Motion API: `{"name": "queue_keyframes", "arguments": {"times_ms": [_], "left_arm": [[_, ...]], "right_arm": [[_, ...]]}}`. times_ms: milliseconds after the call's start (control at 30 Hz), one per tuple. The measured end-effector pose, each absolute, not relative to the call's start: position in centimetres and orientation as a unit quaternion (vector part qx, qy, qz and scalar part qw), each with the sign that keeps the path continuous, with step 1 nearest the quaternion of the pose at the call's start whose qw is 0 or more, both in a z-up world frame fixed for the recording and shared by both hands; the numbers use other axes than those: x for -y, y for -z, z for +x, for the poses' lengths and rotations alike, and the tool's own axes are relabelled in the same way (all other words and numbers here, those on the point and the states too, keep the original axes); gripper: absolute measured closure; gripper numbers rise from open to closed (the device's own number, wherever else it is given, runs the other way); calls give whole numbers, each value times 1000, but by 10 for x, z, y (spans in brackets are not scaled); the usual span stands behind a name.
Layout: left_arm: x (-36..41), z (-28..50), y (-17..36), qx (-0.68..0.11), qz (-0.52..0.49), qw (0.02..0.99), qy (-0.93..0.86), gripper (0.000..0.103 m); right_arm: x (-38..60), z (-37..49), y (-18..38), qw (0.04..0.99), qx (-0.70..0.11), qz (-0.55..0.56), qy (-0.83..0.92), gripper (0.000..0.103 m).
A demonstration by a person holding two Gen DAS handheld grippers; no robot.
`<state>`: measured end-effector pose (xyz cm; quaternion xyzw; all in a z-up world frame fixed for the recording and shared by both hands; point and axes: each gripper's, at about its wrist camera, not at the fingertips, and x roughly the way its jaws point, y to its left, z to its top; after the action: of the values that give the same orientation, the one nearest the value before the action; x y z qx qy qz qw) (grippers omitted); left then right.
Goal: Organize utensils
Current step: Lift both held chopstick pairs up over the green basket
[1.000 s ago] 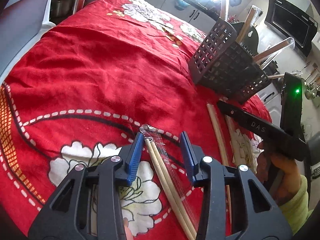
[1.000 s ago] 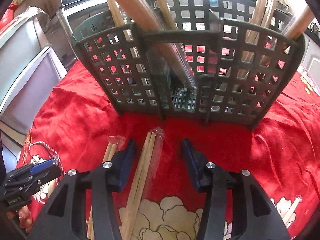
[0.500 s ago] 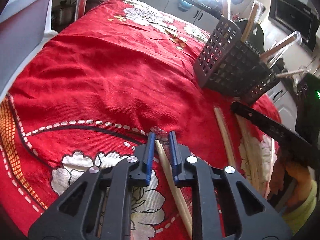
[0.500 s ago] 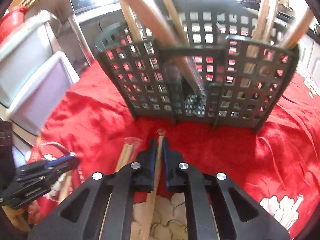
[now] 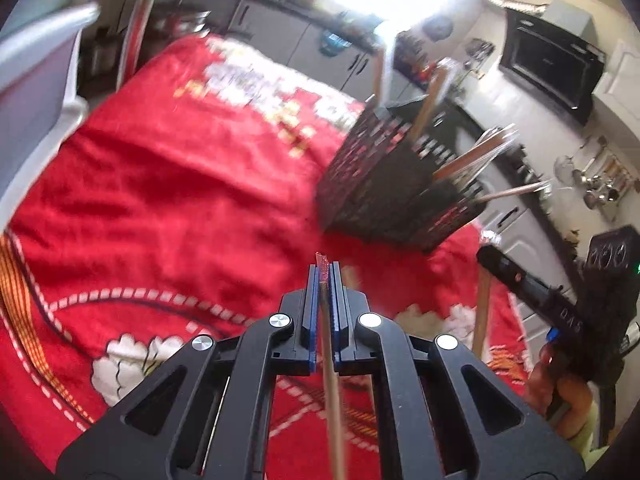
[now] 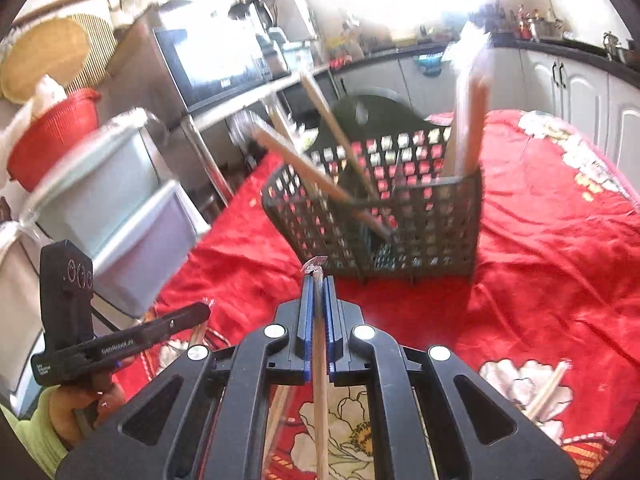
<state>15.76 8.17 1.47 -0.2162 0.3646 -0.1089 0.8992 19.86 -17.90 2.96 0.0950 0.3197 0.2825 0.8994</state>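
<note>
Left tool and right tool each clamp wrapped chopsticks, tilted downward above the red cloth, pointing toward the basket.

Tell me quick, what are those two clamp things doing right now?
Left gripper: closed on a wrapped pair of chopsticks.
Right gripper: closed on another wrapped pair.

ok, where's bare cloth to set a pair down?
Free: red cloth left of the basket, toward the grey bins; also right of the basket. Crowded: floral corner near both grippers, with loose chopsticks.
</note>
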Motion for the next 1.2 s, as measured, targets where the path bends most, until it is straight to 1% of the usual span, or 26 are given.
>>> {"name": "queue_keyframes", "arguments": {"times_ms": [367,733,967,1200], "left_arm": [[-54,163,-74,-299,-197,922,144,101],[-45,175,-130,-232,-160,949,140,101],[-36,183,-155,-202,-139,959,141,101],[-33,199,-180,-171,-128,968,134,101]], "right_arm": [[213,163,-71,929,-237,100,-265,98],[231,146,-86,941,-201,107,-252,98],[238,143,-98,945,-182,115,-248,98],[236,145,-123,950,-150,107,-251,98]]}}
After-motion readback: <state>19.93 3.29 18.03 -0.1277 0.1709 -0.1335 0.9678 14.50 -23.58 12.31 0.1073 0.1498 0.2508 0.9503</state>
